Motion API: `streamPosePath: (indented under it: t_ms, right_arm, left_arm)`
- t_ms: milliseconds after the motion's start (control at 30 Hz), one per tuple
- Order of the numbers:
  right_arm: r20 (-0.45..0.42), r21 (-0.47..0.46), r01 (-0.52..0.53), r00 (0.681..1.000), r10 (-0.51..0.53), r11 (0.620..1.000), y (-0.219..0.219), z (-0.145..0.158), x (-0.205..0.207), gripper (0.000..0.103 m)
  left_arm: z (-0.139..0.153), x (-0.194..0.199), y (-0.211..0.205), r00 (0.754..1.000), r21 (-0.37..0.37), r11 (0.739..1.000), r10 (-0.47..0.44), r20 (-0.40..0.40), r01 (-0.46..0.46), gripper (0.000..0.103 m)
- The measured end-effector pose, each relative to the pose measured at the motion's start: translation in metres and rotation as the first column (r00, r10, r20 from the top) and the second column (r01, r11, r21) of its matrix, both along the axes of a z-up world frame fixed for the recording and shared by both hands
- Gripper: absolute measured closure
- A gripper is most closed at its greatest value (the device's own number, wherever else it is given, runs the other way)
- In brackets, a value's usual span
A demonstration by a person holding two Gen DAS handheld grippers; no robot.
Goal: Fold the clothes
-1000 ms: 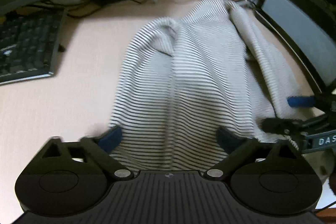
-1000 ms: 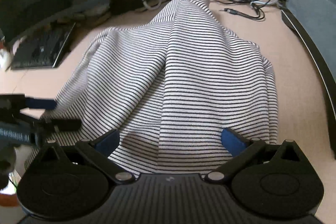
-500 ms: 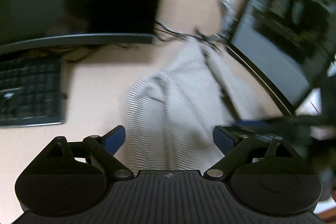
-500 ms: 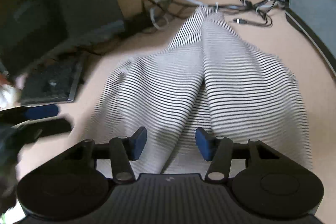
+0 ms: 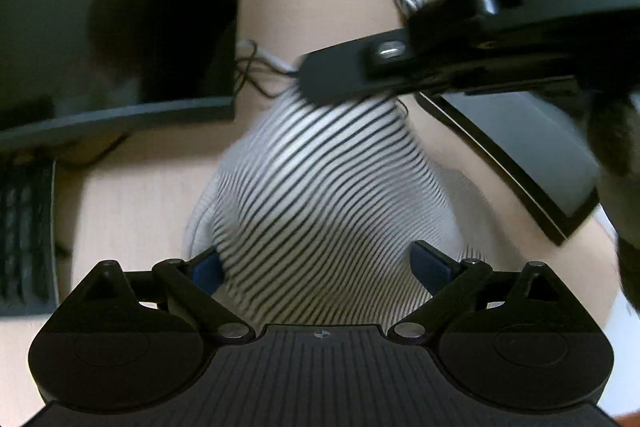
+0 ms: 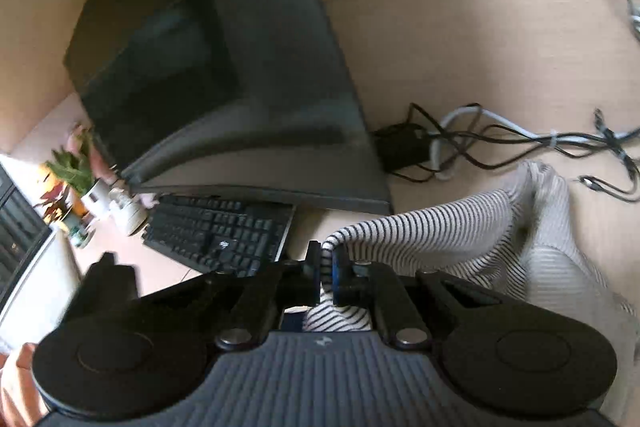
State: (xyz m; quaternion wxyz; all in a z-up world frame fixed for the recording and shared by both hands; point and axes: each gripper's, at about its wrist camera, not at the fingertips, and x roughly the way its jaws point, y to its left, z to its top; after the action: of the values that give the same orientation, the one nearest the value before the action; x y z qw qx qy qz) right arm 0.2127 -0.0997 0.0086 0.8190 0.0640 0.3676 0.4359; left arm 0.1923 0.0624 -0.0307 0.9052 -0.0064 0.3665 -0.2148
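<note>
Right gripper [image 6: 326, 277] pinched tight on a fold of the striped garment [image 6: 460, 231], lifted off the beige worktop [image 6: 480, 47]. Left gripper [image 5: 316, 267] spread wide, striped cloth bunched between the pads. Beyond: dark monitor [image 6: 208, 67], black keyboard [image 6: 224, 233], tangled cables [image 6: 500, 143], small potted plant [image 6: 74, 175] at the far edge.

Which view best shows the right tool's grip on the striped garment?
The right wrist view: the right tool is shut on a bunched edge of the striped garment, seen close between its blue pads. The left wrist view shows that tool only from the side, blurred, over the cloth's far end.
</note>
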Motion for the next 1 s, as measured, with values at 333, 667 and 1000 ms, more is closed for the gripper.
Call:
streamPosePath:
  t_ms: [333, 667, 1000]
  right_arm:
    - [-0.038, 0.063, -0.058, 0.997, 0.060, 0.996, -0.023, 0.006, -0.005, 0.098]
    - [0.126, 0.027, -0.072, 0.990, 0.068, 0.997, -0.001, 0.023, -0.031, 0.089]
    - [0.227, -0.281, 0.260, 0.953, -0.199, 0.924, -0.052, -0.047, -0.023, 0.062]
  left_arm:
    - [0.029, -0.010, -0.003, 0.977, -0.073, 0.992, 0.112, 0.184, -0.100, 0.039]
    - [0.052, -0.034, 0.007, 0.931, -0.008, 0.990, 0.138, 0.338, -0.144, 0.082]
    - [0.056, 0.011, 0.086, 0.864, -0.076, 0.897, 0.440, 0.242, -0.436, 0.087]
